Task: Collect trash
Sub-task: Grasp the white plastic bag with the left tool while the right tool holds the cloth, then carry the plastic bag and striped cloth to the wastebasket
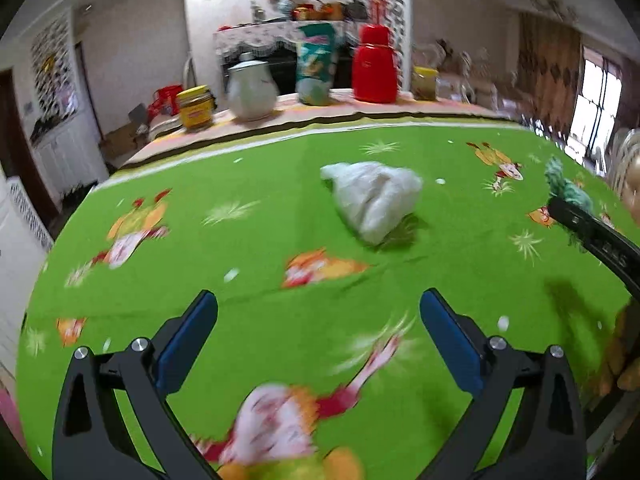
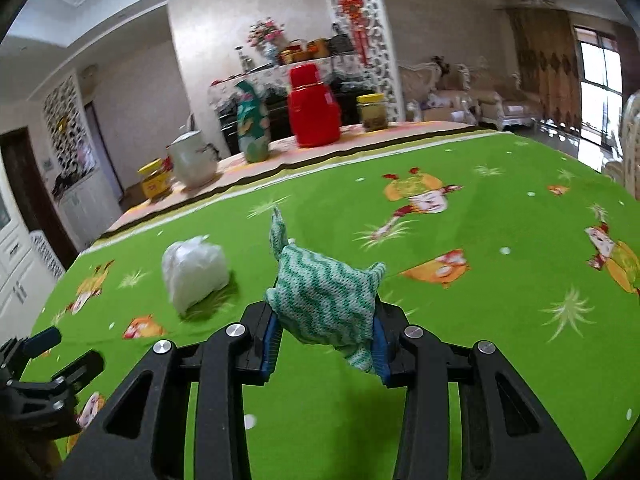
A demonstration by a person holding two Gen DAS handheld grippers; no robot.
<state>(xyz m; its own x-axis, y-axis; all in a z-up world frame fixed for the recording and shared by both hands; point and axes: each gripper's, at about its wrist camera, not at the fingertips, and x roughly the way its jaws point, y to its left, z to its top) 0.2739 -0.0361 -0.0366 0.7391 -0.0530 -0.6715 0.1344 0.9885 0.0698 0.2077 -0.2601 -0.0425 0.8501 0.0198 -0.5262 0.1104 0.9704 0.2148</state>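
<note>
The right gripper (image 2: 324,332) is pinching a green-and-white knitted cloth (image 2: 324,292) between its blue pads, low in the middle of the right wrist view; the cloth bulges up above the fingers and one corner hangs below the right pad. It looks lifted clear of the green tabletop (image 2: 500,300), though the angle makes that hard to be sure of. The left gripper (image 1: 318,340) sits at the bottom of the left wrist view with its fingers spread wide and nothing between them, pointing up the frame toward a crumpled white plastic bag (image 1: 372,200) that lies on the tabletop just above centre, well apart from the pads.

As a judgement, the task is partly under way: one piece is in hand, the white bag is not yet picked up, and no bin or bag to drop things into shows in either view, so nothing can be counted as collected yet.

The right wrist view shows the grip on the cloth plainly, with the white bag at centre left and the left gripper in the lower left corner. The left wrist view shows only a tuft of that cloth at the right edge, on a black finger, but it gives the clear line from the open fingers to the bag. Both show a red flask (image 1: 374,66) and a white kettle (image 1: 252,88) at the far edge, upper middle.
</note>
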